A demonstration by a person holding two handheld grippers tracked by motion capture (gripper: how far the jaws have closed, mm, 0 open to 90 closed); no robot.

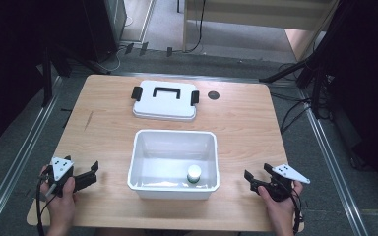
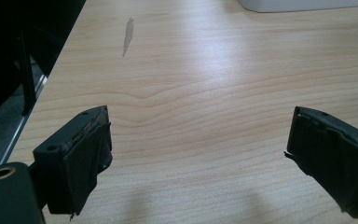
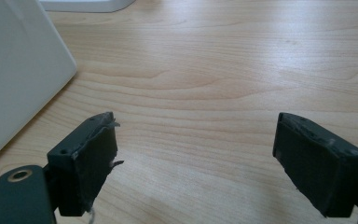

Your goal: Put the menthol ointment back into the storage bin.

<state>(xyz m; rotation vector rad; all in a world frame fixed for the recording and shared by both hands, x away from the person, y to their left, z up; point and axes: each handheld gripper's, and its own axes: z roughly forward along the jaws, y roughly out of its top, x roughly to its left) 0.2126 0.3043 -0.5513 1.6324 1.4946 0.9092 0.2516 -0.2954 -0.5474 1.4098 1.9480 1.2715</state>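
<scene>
- Pale wooden bench (image 1: 246, 123), dark floor around it.
- Left tongs (image 1: 91, 173) and right tongs (image 1: 256, 175) rest either side of the open white plastic tub (image 1: 142, 147), both spread, holding nothing.
- Small white-capped bottle (image 1: 194, 174) stands at the tub's near wall: probably light, rigid, slippery; pinch the cap.
- White lid with black handle (image 1: 165, 100) lies beyond the tub.

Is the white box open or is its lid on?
Open. The lid with the black handle lies flat on the table behind the box, and a small bottle stands inside.
</scene>
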